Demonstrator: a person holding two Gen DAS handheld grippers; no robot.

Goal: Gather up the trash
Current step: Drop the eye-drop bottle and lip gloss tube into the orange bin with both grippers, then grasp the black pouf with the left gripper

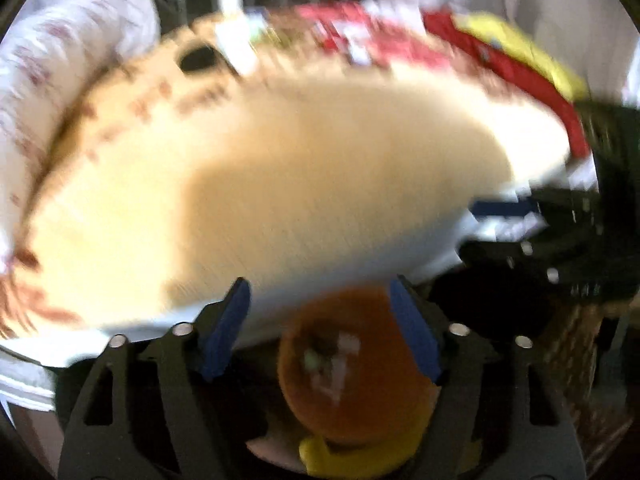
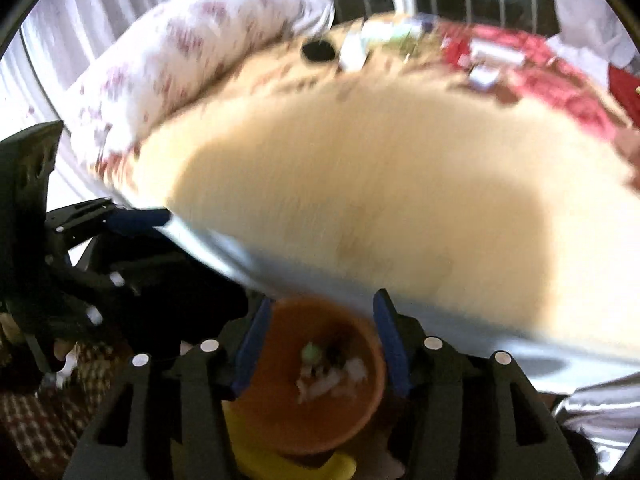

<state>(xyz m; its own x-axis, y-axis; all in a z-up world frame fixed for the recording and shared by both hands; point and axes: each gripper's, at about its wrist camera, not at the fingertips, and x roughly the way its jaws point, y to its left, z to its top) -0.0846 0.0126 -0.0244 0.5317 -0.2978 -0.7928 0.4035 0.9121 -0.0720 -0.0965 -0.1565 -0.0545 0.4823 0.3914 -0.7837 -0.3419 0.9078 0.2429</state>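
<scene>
Both views are motion-blurred. An orange bin (image 1: pixel 352 376) with scraps of trash inside stands below, beside a yellow object (image 1: pixel 340 458). My left gripper (image 1: pixel 320 328) is open above the bin, its blue pads (image 1: pixel 226 328) wide apart and empty. In the right wrist view the same orange bin (image 2: pixel 320 380) sits between the blue pads (image 2: pixel 252 348) of my right gripper (image 2: pixel 320 344), which is open; whether the pads touch the bin is unclear. The left gripper (image 2: pixel 120 220) shows at the left edge there. The right gripper (image 1: pixel 552 216) shows at the right edge of the left view.
A cream bed surface (image 1: pixel 280 184) fills both views. A floral pillow (image 2: pixel 180 64) lies at its left. Red and yellow packets (image 1: pixel 500 52) and a small black object (image 1: pixel 198 59) lie at the far side. A checked woven surface (image 2: pixel 40 420) lies beside the bin.
</scene>
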